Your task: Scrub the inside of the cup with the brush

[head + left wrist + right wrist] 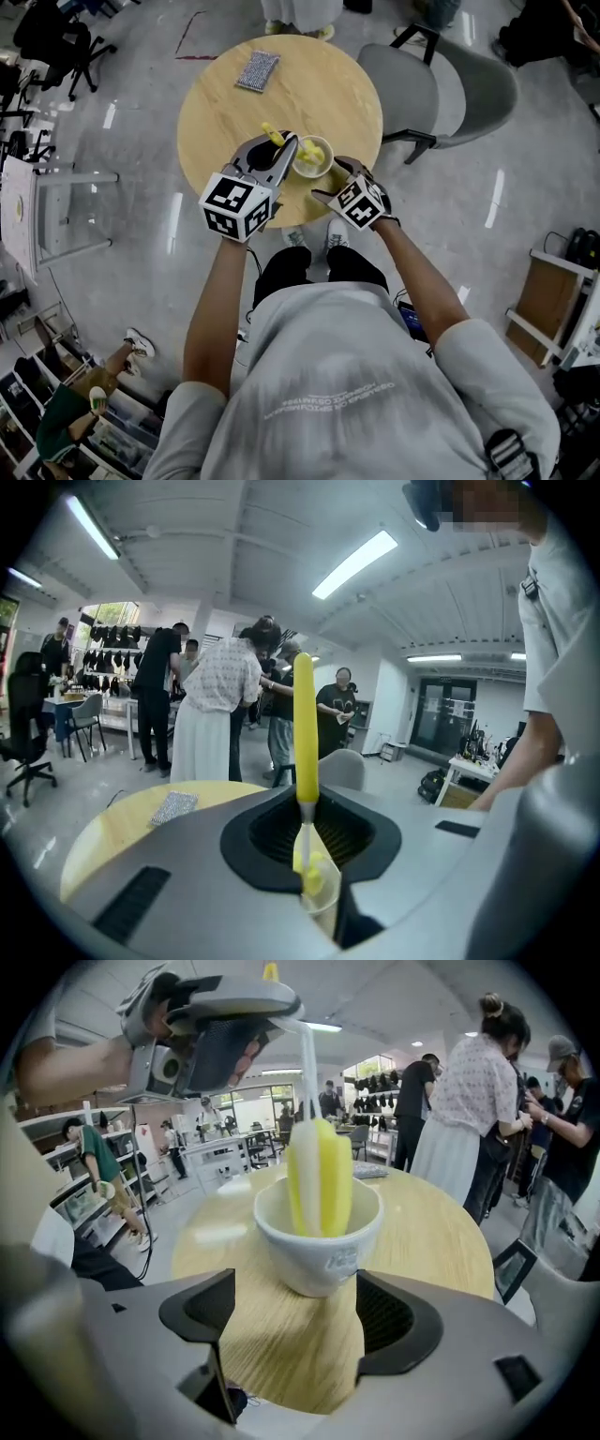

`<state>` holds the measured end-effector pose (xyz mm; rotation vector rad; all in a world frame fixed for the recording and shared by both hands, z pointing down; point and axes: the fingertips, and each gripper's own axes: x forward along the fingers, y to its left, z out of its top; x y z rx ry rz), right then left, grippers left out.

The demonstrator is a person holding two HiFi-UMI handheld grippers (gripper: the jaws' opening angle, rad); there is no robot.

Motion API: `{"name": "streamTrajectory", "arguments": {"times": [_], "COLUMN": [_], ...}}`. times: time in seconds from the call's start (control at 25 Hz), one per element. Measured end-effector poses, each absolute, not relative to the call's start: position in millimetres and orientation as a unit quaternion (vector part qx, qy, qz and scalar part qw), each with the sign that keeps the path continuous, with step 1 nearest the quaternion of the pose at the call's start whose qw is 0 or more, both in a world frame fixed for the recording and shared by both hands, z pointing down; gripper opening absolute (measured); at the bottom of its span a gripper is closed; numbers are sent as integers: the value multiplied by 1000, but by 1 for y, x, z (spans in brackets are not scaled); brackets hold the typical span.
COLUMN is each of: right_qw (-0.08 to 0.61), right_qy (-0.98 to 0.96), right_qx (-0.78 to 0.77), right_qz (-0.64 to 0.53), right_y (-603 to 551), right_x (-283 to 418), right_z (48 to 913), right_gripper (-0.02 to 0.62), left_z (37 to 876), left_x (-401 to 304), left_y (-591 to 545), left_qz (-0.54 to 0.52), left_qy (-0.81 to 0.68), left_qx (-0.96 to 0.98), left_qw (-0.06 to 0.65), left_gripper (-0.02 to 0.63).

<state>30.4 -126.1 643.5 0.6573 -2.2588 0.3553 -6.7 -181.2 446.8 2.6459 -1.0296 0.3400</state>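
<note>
We see the white cup (pixel 322 1241) standing upright on the round wooden table (pixel 234 117), at the edge nearest the person holding the grippers. Faint print shows on the cup's near side, too blurred to read.

The left gripper (pixel 307 829) hangs above the cup and a little to its left, clenched on the brush (pixel 304 719). Its dark pads meet around the lower end of the yellow handle, where a thin pale stem begins. The handle rises nearly straight up over the cup. The stem drops into the cup, and the yellow and white foam head stands inside it, its top showing above the rim.

The right gripper (pixel 292 1321) lies low on the near right of the cup with its jaws spread wide. The cup's base sits just between the jaw tips. One pad is touching or just beside the cup's wall, and the other stands clear of it with bare wood between, so the cup is not gripped.

Across the table from the cup, well apart, lies a speckled grey pad (pixel 257 70). A grey chair (pixel 450 89) stands beyond the cup to its right, off the table. Several people (pixel 466 1101) stand in the room behind the cup.
</note>
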Motion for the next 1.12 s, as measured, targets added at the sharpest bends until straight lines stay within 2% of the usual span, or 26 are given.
{"name": "streamTrajectory", "arguments": {"times": [0.32, 0.52, 0.72, 0.92, 1.12], "right_qw": [382, 351, 337, 366, 376], "right_qy": [-902, -898, -904, -908, -906], "right_qx": [167, 206, 212, 174, 164], "right_qz": [113, 166, 156, 111, 99], "right_y": [-99, -121, -142, -152, -150], "right_x": [24, 42, 42, 30, 19], "right_z": [646, 645, 638, 644, 650], "right_gripper": [420, 420, 420, 420, 420], "left_z": [488, 486, 452, 395, 384], "left_x": [-9, -15, -13, -22, -32], "left_y": [-178, -181, -180, -179, -172], "left_qz": [152, 153, 149, 109, 66], "left_qy": [-381, -396, -400, -420, -410], "left_qx": [901, 898, 901, 901, 907], "left_qw": [140, 118, 75, 20, 69], "left_gripper": [51, 51, 52, 51, 51]}}
